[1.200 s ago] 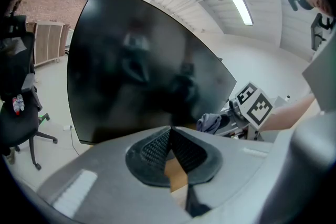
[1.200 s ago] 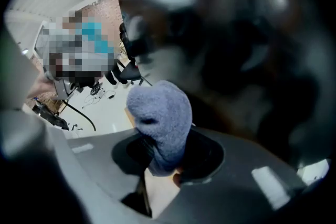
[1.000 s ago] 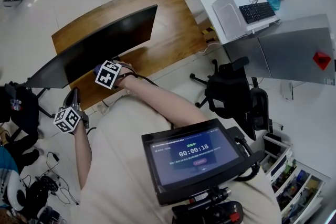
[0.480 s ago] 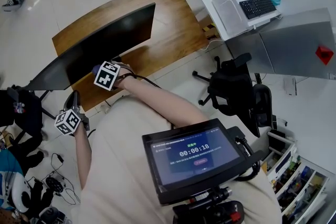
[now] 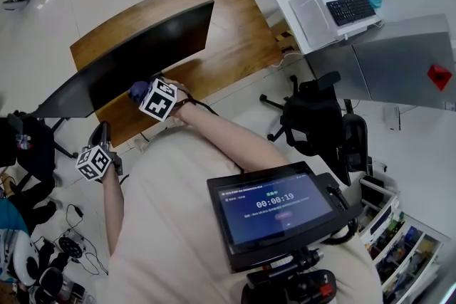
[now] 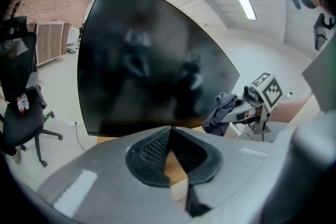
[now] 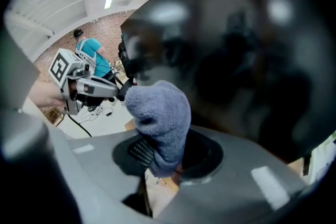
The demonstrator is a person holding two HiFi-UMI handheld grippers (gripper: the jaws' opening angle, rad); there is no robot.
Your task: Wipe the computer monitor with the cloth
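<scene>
Right hand-held gripper (image 7: 157, 157): shut tight on the grey-blue cloth (image 7: 157, 113), pinching its lower end, with the rest bunched up soft ahead of the jaws. Sits at centre left of the head view, just at the lower edge of the computer monitor (image 5: 142, 53), partway along it. Contact between cloth and glass: not readable from any view. Close at the least, with dark screen filling most of the right gripper view behind the bunch.

Left hand-held gripper (image 6: 170, 136): jaws pressed together, nothing between them. Held low at lower left of the head view, off the near edge of the wooden tabletop (image 5: 235, 25), well apart from the cloth and pointed up at the screen. No part in the work at this moment, by the look of it.

Monitor upright on the tabletop, wide and curved, screen dark, running from centre left towards upper middle of the head view. Dim reflections only across the glass; no clear sign of a wiped band against an unwiped one.

Judged progress: cloth in the grip and brought to the screen, so the fetching done. Wiping itself at its start or barely begun, most likely. Left to do: passes across the whole face, lower edge to top and out to both ends.
</scene>
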